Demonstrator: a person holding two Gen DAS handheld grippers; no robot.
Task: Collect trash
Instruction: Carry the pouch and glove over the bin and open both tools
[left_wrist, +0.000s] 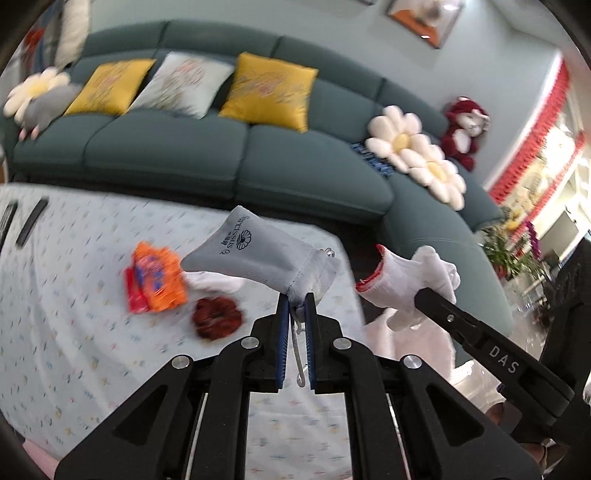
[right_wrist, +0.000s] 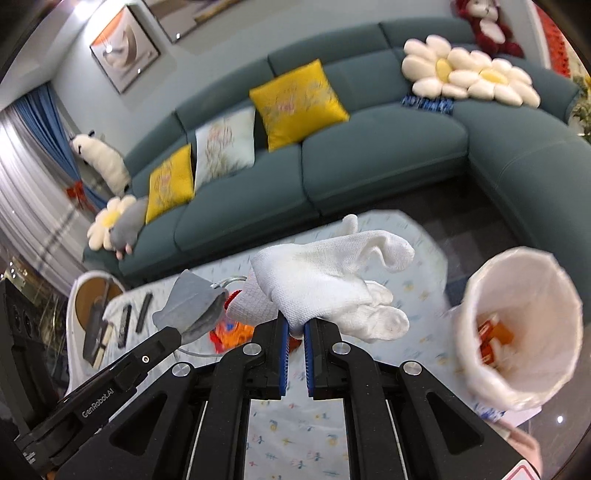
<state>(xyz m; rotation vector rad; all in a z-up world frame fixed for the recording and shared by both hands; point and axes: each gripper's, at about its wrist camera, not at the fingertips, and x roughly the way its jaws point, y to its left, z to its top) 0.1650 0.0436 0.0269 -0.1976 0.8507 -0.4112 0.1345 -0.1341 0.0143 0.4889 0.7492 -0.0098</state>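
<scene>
1. Left wrist view: we have the left gripper (left_wrist: 297, 302) nearly closed, its blue ribbed pads pinching the gathered mouth of a soft grey drawstring cloth pouch (left_wrist: 258, 254). The pouch juts up and away from the tips, clear of the table, and its cord dangles between the fingers.
2. Beyond the tips to the left, on the pale floral tablecloth (left_wrist: 74, 314), lie a crinkly orange snack wrapper (left_wrist: 155, 282) and a dark red crumpled ring-shaped piece (left_wrist: 218, 317), which we judge to be uncollected trash.
3. To the right, the right gripper (left_wrist: 424, 295) carries a white knitted work glove with a red cuff edge (left_wrist: 406, 284).
4. Right wrist view: we see the right gripper almost shut on the glove's palm, the limp fingers drooping ahead and to the right of the tips.
5. A white-lined, flaring waste bin (right_wrist: 517, 332) stands to the right of the tips, with orange wrappers already inside.
6. We judge this to be the carry step: both items are lifted. Next, each should be swung over the bin's rim and released.
</scene>
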